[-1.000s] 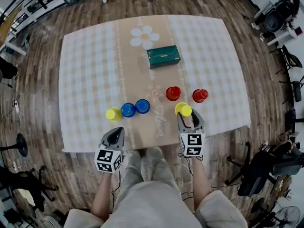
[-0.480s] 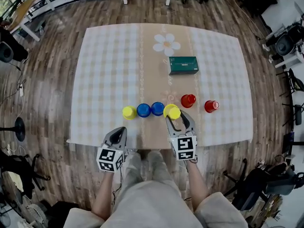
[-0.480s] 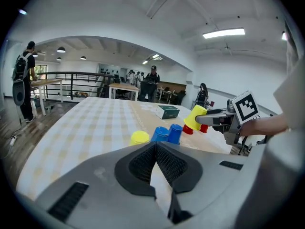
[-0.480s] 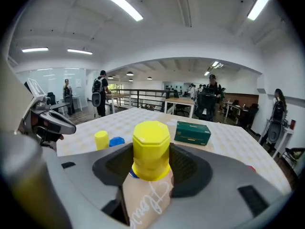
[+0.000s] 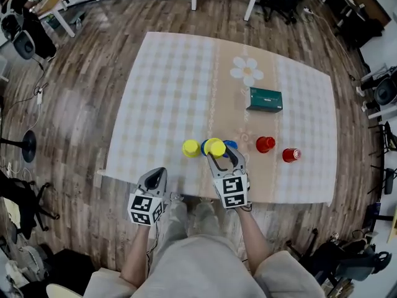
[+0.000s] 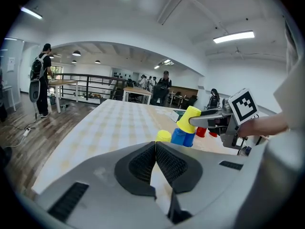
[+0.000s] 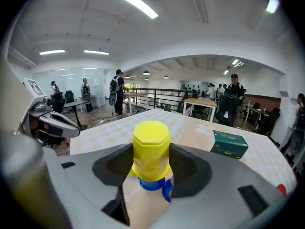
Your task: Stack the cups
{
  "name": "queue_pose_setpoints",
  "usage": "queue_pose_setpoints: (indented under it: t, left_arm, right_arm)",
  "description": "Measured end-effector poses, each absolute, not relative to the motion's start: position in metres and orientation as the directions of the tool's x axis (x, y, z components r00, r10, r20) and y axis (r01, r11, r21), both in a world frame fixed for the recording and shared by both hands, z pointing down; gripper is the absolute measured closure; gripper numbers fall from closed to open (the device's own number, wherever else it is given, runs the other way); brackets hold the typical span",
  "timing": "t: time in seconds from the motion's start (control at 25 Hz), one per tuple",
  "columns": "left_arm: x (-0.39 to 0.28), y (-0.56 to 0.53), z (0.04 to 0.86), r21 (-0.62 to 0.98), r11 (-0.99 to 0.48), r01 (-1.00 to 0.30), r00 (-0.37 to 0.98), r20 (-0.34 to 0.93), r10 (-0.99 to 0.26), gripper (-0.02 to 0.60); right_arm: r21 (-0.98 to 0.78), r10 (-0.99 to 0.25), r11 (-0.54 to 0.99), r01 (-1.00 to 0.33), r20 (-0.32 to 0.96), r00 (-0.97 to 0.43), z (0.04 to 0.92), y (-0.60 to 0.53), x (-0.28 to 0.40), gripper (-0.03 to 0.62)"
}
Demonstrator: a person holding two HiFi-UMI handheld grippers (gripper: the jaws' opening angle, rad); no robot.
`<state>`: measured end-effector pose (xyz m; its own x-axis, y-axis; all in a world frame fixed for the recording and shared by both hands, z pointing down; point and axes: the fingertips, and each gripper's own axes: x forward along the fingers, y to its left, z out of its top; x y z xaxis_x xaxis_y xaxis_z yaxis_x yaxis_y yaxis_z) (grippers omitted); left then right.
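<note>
My right gripper is shut on an upside-down yellow cup and holds it tilted just above two blue cups that stand side by side. In the right gripper view the yellow cup fills the gap between the jaws, with the blue cups right beneath. A second yellow cup stands to the left of the blue ones. Two red cups stand to the right. My left gripper is shut and holds nothing, low at the table's front edge.
A green box lies farther back on the checked tablecloth, beside a printed flower. Wooden floor surrounds the table, with desks, chairs and several people in the room beyond.
My right gripper has carried the yellow cup to the left, from in front of the red cups to over the blue cups. The left gripper has stayed at the front edge.
</note>
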<state>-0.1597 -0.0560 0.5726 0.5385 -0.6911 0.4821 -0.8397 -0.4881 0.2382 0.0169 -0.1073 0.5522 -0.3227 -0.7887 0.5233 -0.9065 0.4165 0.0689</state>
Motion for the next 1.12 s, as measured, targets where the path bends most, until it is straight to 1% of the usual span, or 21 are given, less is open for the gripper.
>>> queue_pose_setpoints:
  t: [0.12,0.32,0.52,0.72,0.84,1.12]
  left_arm:
    - [-0.179,-0.056,0.573,0.241,-0.469,-0.85,0.524,0.481,-0.703,0.569]
    - [-0.179,-0.052,0.573,0.239,-0.451,-0.86,0.508,0.481,-0.714,0.569]
    - [-0.196,-0.054,0.575,0.243,-0.442,-0.863,0.503,0.485,-0.716,0.569]
    - [-0.201,-0.056,0.575,0.243,-0.44,-0.865,0.501,0.484,-0.718,0.569]
    - [-0.192,-0.054,0.576,0.243,-0.435,-0.867,0.497,0.487,-0.718,0.569]
    - [-0.189,-0.053,0.576,0.244,-0.43,-0.87,0.493,0.487,-0.721,0.569]
  right_arm:
    - [0.072,-0.771,0.443,-0.893,0.539,-0.339,0.557,-0.115,-0.007,0.361]
    - [0.071,-0.755,0.463,-0.883,0.554,-0.351,0.563,-0.118,-0.008,0.361]
    - [0.07,-0.744,0.467,-0.881,0.571,-0.348,0.571,-0.124,-0.025,0.361]
    - [0.076,-0.742,0.466,-0.882,0.576,-0.342,0.574,-0.126,-0.029,0.359]
    - [0.074,-0.743,0.462,-0.884,0.577,-0.34,0.575,-0.126,-0.02,0.358]
    - [0.046,-0.736,0.47,-0.881,0.571,-0.363,0.577,-0.126,-0.019,0.355]
